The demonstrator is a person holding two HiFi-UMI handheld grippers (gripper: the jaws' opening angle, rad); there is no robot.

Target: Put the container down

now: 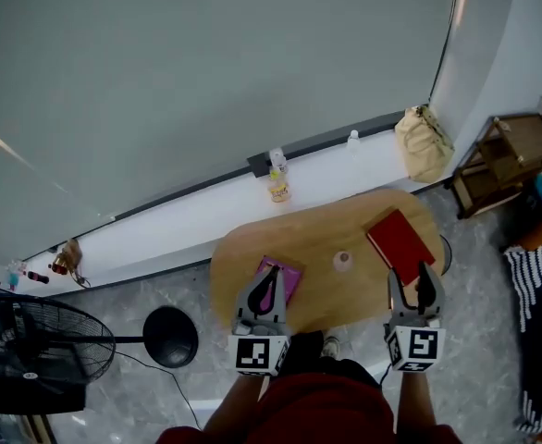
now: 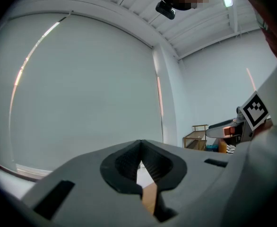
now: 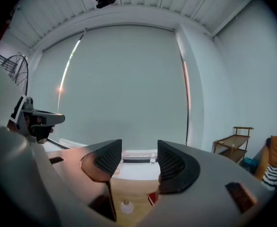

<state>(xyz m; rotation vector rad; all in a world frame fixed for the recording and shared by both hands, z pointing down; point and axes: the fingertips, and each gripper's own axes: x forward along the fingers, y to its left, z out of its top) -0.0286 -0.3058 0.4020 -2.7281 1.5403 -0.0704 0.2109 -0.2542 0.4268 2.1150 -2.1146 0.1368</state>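
Observation:
A small clear container [image 1: 342, 261] with a pale lid stands on the oval wooden table [image 1: 326, 229]; it also shows low between my right jaws as the container [image 3: 126, 205]. My right gripper [image 1: 411, 280] hovers near the table's front right, open and empty [image 3: 138, 155]. A red book [image 1: 400, 243] lies just beyond it. My left gripper [image 1: 269, 285] is over a purple flat item [image 1: 286, 278], with the jaws shut and nothing between them [image 2: 140, 148].
A white ledge [image 1: 206, 215] along the wall carries a bottle [image 1: 277, 183], a small bottle [image 1: 352, 139] and a tan bag [image 1: 424, 144]. A wooden shelf cart [image 1: 511, 151] stands at right. At left are a fan [image 1: 30, 350] and a black round base [image 1: 171, 336].

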